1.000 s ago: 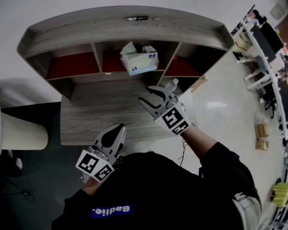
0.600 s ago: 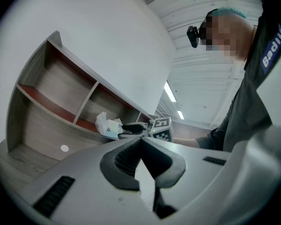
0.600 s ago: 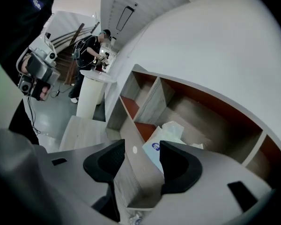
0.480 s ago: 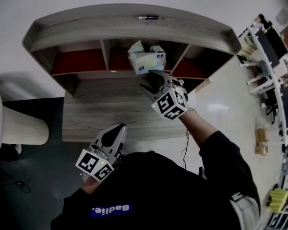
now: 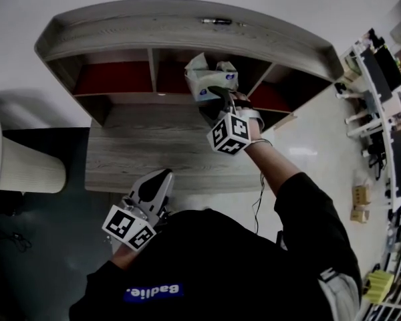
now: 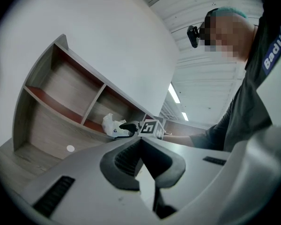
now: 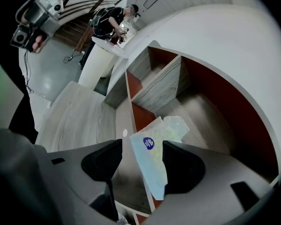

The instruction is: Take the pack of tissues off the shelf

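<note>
The pack of tissues, pale blue-white with a round blue sticker, stands in the middle compartment of the wooden shelf. My right gripper reaches into that compartment, its jaws opening. In the right gripper view the pack lies between the two pads, close against the right pad and apart from the left one. My left gripper hangs low near the desk's front edge, jaws together with nothing in them. The left gripper view shows the pack far off, and my left gripper shut.
The shelf stands at the back of a grey wooden desk. A small dark pen-like thing lies on the shelf top. A pale round object stands left of the desk. Racks with goods line the right side.
My right gripper has moved forward and up from over the desk into the middle compartment, and its jaws have spread around the tissue pack. The left gripper has stayed put.
</note>
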`<state>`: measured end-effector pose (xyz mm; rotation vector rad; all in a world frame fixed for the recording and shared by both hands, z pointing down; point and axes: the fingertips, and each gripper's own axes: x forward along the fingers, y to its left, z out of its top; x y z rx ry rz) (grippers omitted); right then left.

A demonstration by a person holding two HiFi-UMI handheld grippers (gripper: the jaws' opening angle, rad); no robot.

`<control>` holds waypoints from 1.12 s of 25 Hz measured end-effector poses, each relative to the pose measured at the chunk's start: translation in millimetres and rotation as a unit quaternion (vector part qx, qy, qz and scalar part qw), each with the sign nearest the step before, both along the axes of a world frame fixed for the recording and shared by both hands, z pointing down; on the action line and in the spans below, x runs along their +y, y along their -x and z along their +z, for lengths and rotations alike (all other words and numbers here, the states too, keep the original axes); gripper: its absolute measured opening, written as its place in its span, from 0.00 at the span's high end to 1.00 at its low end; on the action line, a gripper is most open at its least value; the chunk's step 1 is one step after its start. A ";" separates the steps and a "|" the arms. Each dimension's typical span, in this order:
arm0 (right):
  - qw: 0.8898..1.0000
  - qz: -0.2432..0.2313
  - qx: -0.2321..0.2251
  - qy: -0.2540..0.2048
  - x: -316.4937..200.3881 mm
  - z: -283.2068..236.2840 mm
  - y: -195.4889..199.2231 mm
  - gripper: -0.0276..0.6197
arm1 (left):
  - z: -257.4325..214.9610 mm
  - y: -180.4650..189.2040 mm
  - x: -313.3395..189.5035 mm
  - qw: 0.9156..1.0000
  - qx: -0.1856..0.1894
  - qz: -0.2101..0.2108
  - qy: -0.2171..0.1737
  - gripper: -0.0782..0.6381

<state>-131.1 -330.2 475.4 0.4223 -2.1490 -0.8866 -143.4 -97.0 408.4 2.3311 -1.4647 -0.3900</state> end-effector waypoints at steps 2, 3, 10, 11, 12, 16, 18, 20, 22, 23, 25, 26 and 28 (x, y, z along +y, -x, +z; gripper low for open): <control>1.000 0.001 0.018 -0.023 -4.8 5.6 0.7 0.54 | 0.7 3.1 0.9 1.000 -0.002 -0.007 0.000 0.89; 0.999 0.004 0.027 -0.037 -8.4 8.4 0.1 0.54 | 1.0 3.7 1.3 1.000 -0.003 -0.008 0.000 0.89; 0.995 0.012 0.065 -0.068 -25.2 28.0 -0.1 0.54 | 0.9 7.0 4.0 1.000 -0.003 -0.018 0.002 0.89; 0.995 0.012 0.070 -0.068 -27.0 31.4 0.1 0.54 | 1.5 7.3 4.5 1.000 -0.002 -0.019 0.002 0.90; 0.995 0.013 0.074 -0.067 -29.1 34.6 0.0 0.54 | 2.2 7.4 5.0 1.000 -0.001 -0.020 0.003 0.89; 0.995 0.023 0.071 -0.065 -35.8 39.7 -1.5 0.58 | 4.0 7.4 7.1 1.000 -0.001 -0.022 0.005 0.89; 0.996 0.027 0.062 -0.063 -36.0 38.4 -2.4 0.68 | 3.7 8.4 8.7 1.000 -0.001 -0.024 0.005 0.90; 0.996 0.029 0.054 -0.068 -35.8 33.5 -3.3 0.74 | 3.4 9.5 10.3 1.000 -0.001 -0.026 0.006 0.89; 0.995 0.030 0.049 -0.076 -35.8 29.3 -4.8 0.76 | 3.9 8.7 11.7 1.000 -0.001 -0.025 0.007 0.89; 0.995 0.029 0.048 -0.080 -35.6 28.1 -5.8 0.78 | 4.3 7.8 12.4 1.000 -0.001 -0.024 0.008 0.89; 0.995 0.028 0.047 -0.087 -34.3 25.8 -8.0 0.81 | 4.3 6.2 13.4 1.000 -0.002 -0.022 0.008 0.90; 0.995 0.028 0.046 -0.087 -33.0 25.0 -9.0 0.82 | 4.0 5.8 13.8 1.000 -0.002 -0.021 0.007 0.89; 0.995 0.026 0.043 -0.083 -29.2 24.8 -10.4 0.83 | 4.2 5.2 14.2 1.000 -0.003 -0.018 0.008 0.89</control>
